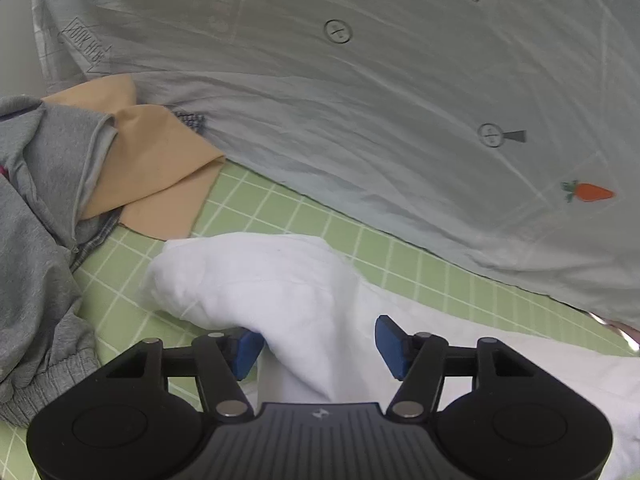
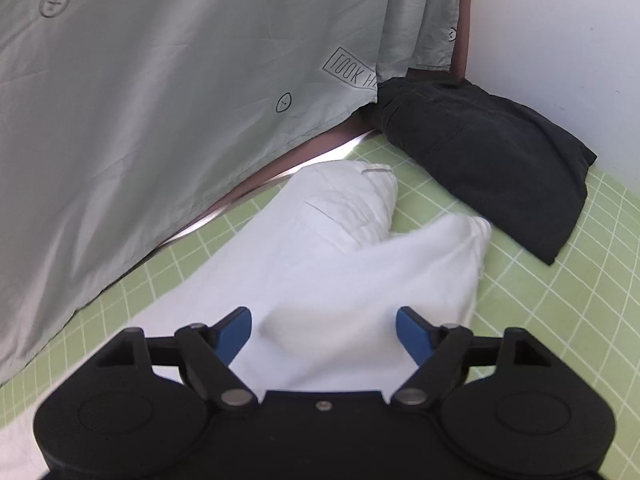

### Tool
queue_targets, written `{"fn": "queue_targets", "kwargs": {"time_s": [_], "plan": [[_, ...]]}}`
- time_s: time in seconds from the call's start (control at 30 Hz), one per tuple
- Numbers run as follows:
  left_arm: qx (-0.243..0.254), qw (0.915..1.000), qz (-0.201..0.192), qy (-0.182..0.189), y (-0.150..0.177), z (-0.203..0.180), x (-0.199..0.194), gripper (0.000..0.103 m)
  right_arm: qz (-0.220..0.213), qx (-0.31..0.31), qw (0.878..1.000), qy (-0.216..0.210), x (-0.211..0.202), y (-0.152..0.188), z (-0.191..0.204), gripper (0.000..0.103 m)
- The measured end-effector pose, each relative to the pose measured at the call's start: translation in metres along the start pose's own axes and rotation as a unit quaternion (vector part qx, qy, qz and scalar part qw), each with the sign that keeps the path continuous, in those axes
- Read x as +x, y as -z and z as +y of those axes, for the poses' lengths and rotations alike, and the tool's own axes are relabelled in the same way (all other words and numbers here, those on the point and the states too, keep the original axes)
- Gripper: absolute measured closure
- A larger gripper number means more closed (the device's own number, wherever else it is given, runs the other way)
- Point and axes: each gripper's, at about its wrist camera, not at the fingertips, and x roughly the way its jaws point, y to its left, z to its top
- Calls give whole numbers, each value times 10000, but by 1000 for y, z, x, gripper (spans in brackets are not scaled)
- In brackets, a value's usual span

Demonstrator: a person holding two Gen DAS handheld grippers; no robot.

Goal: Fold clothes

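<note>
Black two-finger left gripper, blue pads spread apart: white cloth passes between them, bunched, nothing pinched. Jaws wide, fabric resting against the left pad only. Black two-finger right gripper likewise agape, same cloth running up between its fingers without being clamped.

Task item: white cotton garment, lying on the pale-green grid-lined mat. Right wrist view shows two rumpled ends of it pointing toward the far edge; probably legs or sleeves, cannot tell which. Each gripper straddles a raised ridge of fabric, which reads as lining up for a pinch before a fold, or just after a release. Fold not finished: cloth is lumpy, not flat.

Surroundings:
- grey-green printed bedsheet with a small orange carrot motif, hanging behind the mat.
- heap of unfolded items at left: grey sweatshirt-knit garment, tan fabric piece. Likely the queue.
- folded black garment set against the white wall, well apart from the white one; presumably the finished pile.
</note>
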Motion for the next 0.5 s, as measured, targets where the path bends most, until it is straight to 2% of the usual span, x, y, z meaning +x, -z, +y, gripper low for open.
{"fn": "queue_targets", "kwargs": {"time_s": [0.1, 0.13, 0.2, 0.23, 0.27, 0.3, 0.4, 0.5], "plan": [[38, 9999, 39, -156, 2, 0, 6, 45, 59, -173, 9996, 210, 12, -2, 12, 25], [70, 9997, 39, -211, 3, 0, 6, 51, 80, -252, 9992, 299, 16, -1, 16, 28], [112, 9997, 18, -216, 4, 1, 3, 59, 116, -405, 9980, 464, 22, 1, 23, 51], [106, 9998, 10, -184, 4, 3, 1, 65, 54, -406, 9983, 422, 15, 2, 20, 57], [90, 9999, 10, -142, 4, 5, 0, 69, -8, -406, 9985, 380, 9, 4, 17, 70], [83, 9999, 15, -112, 5, 6, -2, 70, -69, -407, 9986, 337, 2, 6, 14, 77], [56, 10000, 10, -20, 7, 9, -10, 77, -254, -409, 9986, 210, -18, 11, 5, 89], [89, 9999, -82, 108, 11, 7, -25, 82, -439, -410, 9982, 83, -38, 15, -4, 93]]}}
